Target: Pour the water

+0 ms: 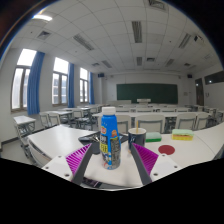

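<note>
One blue bottle (110,139) with a white cap stands upright, its long axis vertical and cap pointing up, clamped between the two pads of the gripper (111,160), above the near white table (60,140), with a dark cup (136,135) just right of it.

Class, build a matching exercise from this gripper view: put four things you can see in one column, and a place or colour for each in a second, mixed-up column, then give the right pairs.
Things:
1. bottle
2. cup
3. coaster
4. chalkboard

Descriptions:
A. dark green, on the far wall
B. red and round, flat on the table beyond the right finger
C. blue label, white cap, between the gripper fingers
D. dark, just right of the bottle

Pairs: 1-C, 2-D, 3-B, 4-A
</note>
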`<state>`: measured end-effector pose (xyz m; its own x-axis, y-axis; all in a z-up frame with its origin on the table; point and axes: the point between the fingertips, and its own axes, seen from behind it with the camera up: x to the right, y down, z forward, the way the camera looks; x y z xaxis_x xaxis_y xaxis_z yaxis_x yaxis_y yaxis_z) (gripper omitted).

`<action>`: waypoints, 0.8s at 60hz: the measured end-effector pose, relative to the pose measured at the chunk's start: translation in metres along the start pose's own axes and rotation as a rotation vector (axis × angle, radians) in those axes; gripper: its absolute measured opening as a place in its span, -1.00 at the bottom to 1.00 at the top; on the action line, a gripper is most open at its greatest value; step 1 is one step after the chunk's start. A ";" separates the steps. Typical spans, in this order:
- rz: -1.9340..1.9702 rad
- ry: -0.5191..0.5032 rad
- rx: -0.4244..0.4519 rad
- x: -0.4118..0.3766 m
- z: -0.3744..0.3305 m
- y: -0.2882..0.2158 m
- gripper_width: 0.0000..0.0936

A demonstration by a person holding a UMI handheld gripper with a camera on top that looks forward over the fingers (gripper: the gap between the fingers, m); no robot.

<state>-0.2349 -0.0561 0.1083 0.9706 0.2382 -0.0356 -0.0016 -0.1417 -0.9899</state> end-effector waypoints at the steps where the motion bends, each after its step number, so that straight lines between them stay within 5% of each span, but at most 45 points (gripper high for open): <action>1: 0.005 -0.007 -0.006 -0.004 0.008 0.001 0.77; 17: -0.018 0.098 -0.060 0.020 0.096 0.010 0.72; 19: -0.024 0.120 -0.053 0.014 0.111 0.012 0.63; 22: -0.022 0.132 -0.054 0.008 0.122 0.022 0.24; 27: -0.048 0.159 -0.006 0.013 0.123 0.015 0.08; 48: 0.171 0.054 -0.034 -0.004 0.130 0.009 -0.17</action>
<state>-0.2703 0.0665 0.0815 0.9683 0.1558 -0.1950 -0.1608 -0.2083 -0.9648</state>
